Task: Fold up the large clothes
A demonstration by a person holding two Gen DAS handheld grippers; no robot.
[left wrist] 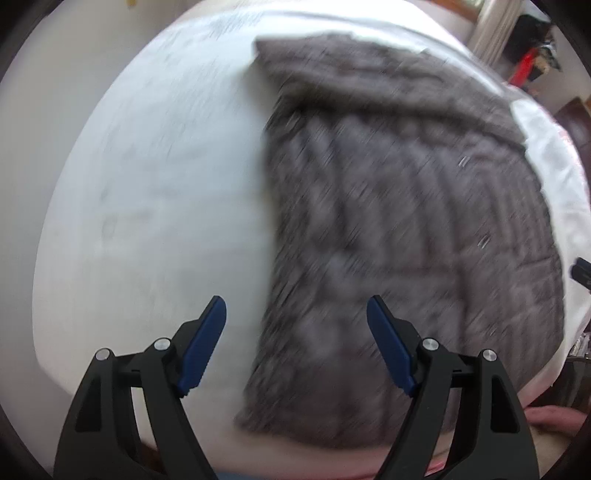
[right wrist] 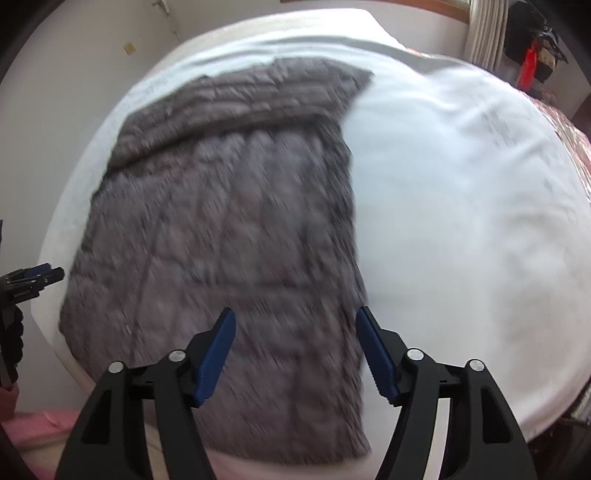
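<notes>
A grey quilted puffer garment [left wrist: 399,229] lies folded into a long rectangle on a white sheet [left wrist: 155,192]. In the left wrist view my left gripper [left wrist: 295,314] hangs open above the garment's left edge, with nothing between its blue pads [left wrist: 203,347]. The right wrist view shows the same garment [right wrist: 229,240] on the sheet [right wrist: 461,221]. My right gripper [right wrist: 295,325] is open over the garment's right edge near the front, holding nothing. The left gripper's tips [right wrist: 40,275] peek in at that view's left edge. Both views are motion-blurred.
A wall runs behind the bed at the left. At the far right stand a curtain [right wrist: 487,33], dark items and a red object [right wrist: 528,66]. Patterned pink bedding [right wrist: 569,140] shows past the sheet's right side. A pink strip [right wrist: 48,424] lines the near edge.
</notes>
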